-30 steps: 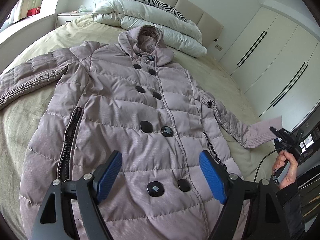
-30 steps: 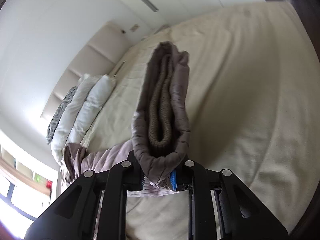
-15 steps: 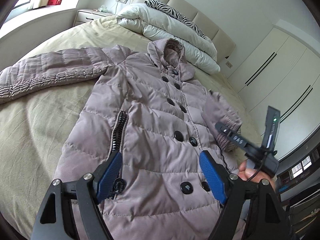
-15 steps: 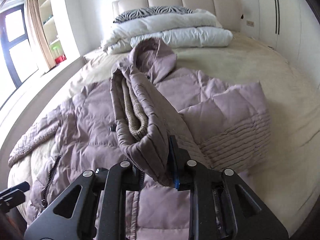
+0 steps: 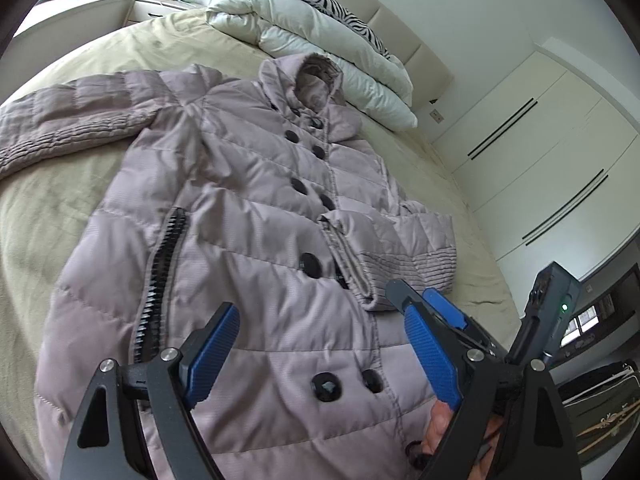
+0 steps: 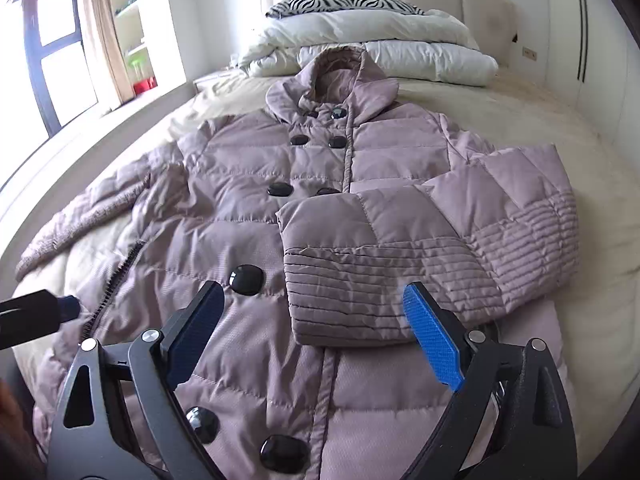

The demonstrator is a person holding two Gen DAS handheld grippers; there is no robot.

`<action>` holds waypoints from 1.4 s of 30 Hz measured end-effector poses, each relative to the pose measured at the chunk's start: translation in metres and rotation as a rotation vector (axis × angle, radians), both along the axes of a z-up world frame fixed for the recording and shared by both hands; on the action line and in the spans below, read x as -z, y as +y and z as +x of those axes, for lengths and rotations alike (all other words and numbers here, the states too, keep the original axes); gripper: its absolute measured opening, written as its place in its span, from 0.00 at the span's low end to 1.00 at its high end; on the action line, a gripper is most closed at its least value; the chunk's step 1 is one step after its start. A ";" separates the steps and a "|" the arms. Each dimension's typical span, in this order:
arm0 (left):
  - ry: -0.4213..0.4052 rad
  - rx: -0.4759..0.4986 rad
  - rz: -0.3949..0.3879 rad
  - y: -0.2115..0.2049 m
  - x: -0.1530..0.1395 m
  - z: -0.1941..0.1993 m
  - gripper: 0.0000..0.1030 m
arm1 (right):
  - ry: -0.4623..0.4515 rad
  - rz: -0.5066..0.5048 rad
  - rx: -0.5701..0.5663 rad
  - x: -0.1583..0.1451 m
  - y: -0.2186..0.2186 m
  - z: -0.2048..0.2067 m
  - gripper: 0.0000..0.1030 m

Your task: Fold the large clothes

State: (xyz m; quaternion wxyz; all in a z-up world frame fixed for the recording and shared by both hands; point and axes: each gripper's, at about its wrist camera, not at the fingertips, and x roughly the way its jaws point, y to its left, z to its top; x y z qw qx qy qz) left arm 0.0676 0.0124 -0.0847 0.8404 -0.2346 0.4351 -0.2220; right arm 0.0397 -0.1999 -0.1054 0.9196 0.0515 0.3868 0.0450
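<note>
A mauve quilted coat [image 5: 248, 208] with black buttons lies front up on the bed, hood toward the pillows. One sleeve [image 6: 380, 264] is folded across its front, cuff near the button line. The other sleeve [image 5: 72, 120] stretches out to the side. My right gripper [image 6: 314, 332] hovers just short of the folded cuff. Its jaws are opening, the blue pads are clear of the fabric, and nothing is held. My left gripper [image 5: 320, 348] hangs over the coat's lower front, its jaws opening a little with nothing between them. One of the right gripper's pads [image 5: 444, 308] shows beside it.
The beige bed cover [image 6: 560, 128] runs around the coat. A folded white duvet [image 6: 380, 40] and a zebra pillow [image 6: 344, 2] lie at the padded headboard. White wardrobe doors [image 5: 540, 148] stand along one side, a window [image 6: 52, 56] and a nightstand [image 5: 160, 4] on the other.
My right gripper swung in from the bed's side with the sleeve cuff shut in it, laid the sleeve across the coat's front and let go. The left gripper shifted slightly.
</note>
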 end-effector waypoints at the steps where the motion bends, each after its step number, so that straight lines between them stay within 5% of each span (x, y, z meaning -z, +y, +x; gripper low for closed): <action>1: 0.011 0.022 -0.014 -0.011 0.001 0.007 0.84 | -0.006 0.065 0.017 -0.004 -0.011 -0.007 0.89; 6: 0.109 0.108 -0.064 -0.068 0.023 0.045 0.83 | 0.036 0.515 0.076 0.003 -0.087 -0.027 0.89; 10: 0.212 0.142 -0.095 -0.099 0.047 0.069 0.80 | 0.051 0.737 0.136 0.025 -0.130 -0.034 0.89; 13: 0.253 0.125 -0.103 -0.109 0.059 0.080 0.68 | 0.081 0.788 0.168 0.043 -0.143 -0.034 0.89; 15: 0.256 0.111 -0.077 -0.113 0.062 0.085 0.51 | 0.096 0.795 0.169 0.053 -0.146 -0.034 0.86; 16: 0.266 0.107 -0.068 -0.115 0.065 0.087 0.33 | 0.099 0.795 0.165 0.056 -0.146 -0.034 0.86; 21: 0.276 0.107 -0.071 -0.115 0.071 0.095 0.20 | 0.096 0.786 0.144 0.060 -0.144 -0.032 0.86; 28: 0.127 0.094 -0.118 -0.080 0.000 0.107 0.11 | 0.091 0.849 0.179 0.058 -0.156 -0.038 0.86; 35: -0.084 -0.010 -0.099 -0.021 -0.088 0.126 0.11 | 0.073 1.108 0.283 0.060 -0.187 -0.029 0.86; 42: -0.130 -0.121 -0.117 0.042 -0.102 0.152 0.11 | 0.047 1.329 0.385 0.071 -0.208 0.011 0.86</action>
